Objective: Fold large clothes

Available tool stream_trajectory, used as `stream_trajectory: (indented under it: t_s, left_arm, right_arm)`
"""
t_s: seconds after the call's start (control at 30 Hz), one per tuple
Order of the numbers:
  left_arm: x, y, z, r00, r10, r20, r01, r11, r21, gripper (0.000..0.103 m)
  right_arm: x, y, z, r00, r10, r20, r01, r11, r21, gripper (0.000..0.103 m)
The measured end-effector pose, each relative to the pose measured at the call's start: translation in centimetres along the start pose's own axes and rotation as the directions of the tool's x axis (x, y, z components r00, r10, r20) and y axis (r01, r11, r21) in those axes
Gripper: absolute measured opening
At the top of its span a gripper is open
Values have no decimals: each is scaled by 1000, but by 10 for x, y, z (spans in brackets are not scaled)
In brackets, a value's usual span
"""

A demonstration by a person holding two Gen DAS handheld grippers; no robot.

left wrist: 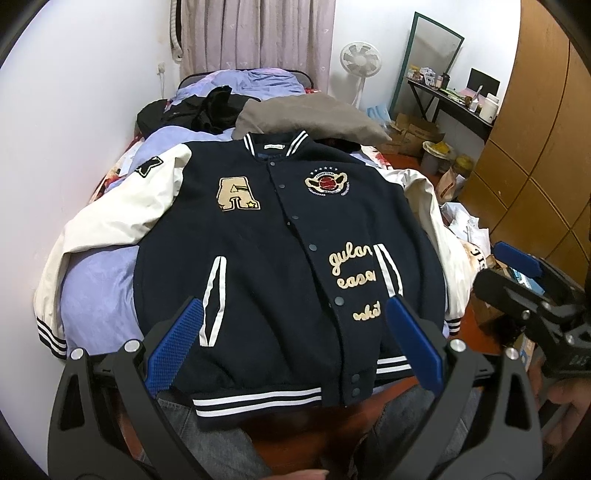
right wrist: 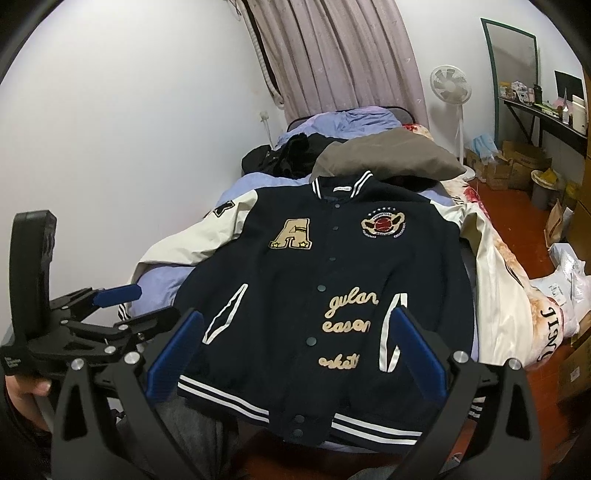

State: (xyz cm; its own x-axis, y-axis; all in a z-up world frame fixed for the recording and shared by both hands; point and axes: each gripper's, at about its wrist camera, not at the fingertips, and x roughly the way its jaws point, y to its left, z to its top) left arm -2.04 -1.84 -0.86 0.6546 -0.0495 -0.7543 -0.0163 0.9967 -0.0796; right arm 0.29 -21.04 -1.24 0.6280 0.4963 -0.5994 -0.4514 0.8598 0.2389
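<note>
We find the navy varsity jacket point(left wrist: 288, 236) laid flat, front up and snapped shut, on the bed point(left wrist: 96, 280), collar toward the curtain point(left wrist: 255, 33) and striped hem at the near edge. Its cream sleeves point(left wrist: 140, 206) spread to either side. A grey pillow point(left wrist: 314, 114) lies just past the collar.

The left gripper point(left wrist: 295, 325) sits in front of the hem with its blue fingers point(left wrist: 173, 347) spread wide, framing the lower front of the jacket; nothing is held between them. The right gripper point(right wrist: 295, 336) sits likewise before the hem, its fingers point(right wrist: 417, 354) equally wide apart and empty. Whether either gripper's tips touch the cloth we cannot tell; they appear to be clear of it.

In the right wrist view the left gripper point(right wrist: 122, 295) shows to the left of the jacket, near the striped cuff point(right wrist: 125, 314).
</note>
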Motion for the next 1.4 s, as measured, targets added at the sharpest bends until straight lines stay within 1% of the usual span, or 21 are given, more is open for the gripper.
stream_trajectory:
  t_s: [0.1,0.2,0.37,0.43,0.53,0.57,0.67,0.73,0.77,0.8,0.9,1.0,1.07,1.13,1.2,1.23,1.3,1.4]
  left_arm:
    - [-3,4,-2,1000,-4,13,4,1000,-13,97]
    - [-6,7,-5,999,-4,45,5,1000,-23,97]
    - [-9,5,-9,996,-2,91,0,1000,23,97]
    - [-9,7,-10,995,-34,90,30,999,42,96]
    - [-8,8,-10,995,-48,83,44,998,49,96]
    - [-8,8,-11,995,-63,79,59,997,50,96]
    - [-6,5,-14,995,-64,74,59,996,69,96]
    - [-3,2,-17,995,-72,66,66,994,90,96]
    - [0,0,-19,996,-69,54,62,992,109,96]
    - [3,-3,-22,996,-71,51,64,990,125,96]
    - [14,-6,-33,996,-79,50,69,983,170,96]
    - [35,-5,-45,995,-99,12,95,978,184,96]
    - [49,-3,-51,995,-97,-22,99,978,184,96]
    - [61,-1,-55,994,-98,-48,105,977,183,96]
    - [68,0,-58,993,-105,-47,112,977,182,96]
    - [70,1,-59,993,-108,-47,115,977,180,96]
    - [75,5,-58,991,-121,-50,128,978,167,96]
    - [79,11,-56,992,-118,-44,123,980,159,96]
  right_arm:
    - [1,-2,-1,1000,6,-2,-6,1000,18,98]
    - [1,-10,-2,1000,12,5,-12,999,45,98]
    - [0,-35,-11,1000,-28,7,28,998,63,98]
    - [-1,-49,-16,999,-43,9,42,997,68,98]
    - [-5,-78,-25,997,-77,21,75,994,77,98]
    - [-7,-90,-30,995,-93,25,91,993,79,98]
    - [-8,-123,-44,989,-146,21,144,987,71,98]
    - [-3,-146,-54,980,-201,-6,201,977,65,98]
    - [0,-160,-61,971,-240,-21,240,969,62,98]
    - [4,-173,-68,965,-261,-35,262,963,62,98]
    - [22,-211,-88,956,-281,-86,289,952,101,98]
    - [42,-249,-109,942,-298,-151,320,935,151,98]
    - [53,-272,-122,936,-295,-192,331,924,193,98]
    - [62,-288,-131,934,-286,-215,333,914,231,98]
    - [72,-304,-140,937,-250,-242,313,909,274,98]
    - [77,-311,-144,940,-227,-254,298,909,291,98]
    - [87,-326,-154,951,-153,-269,245,903,353,98]
    - [99,-345,-165,965,-52,-257,169,874,456,98]
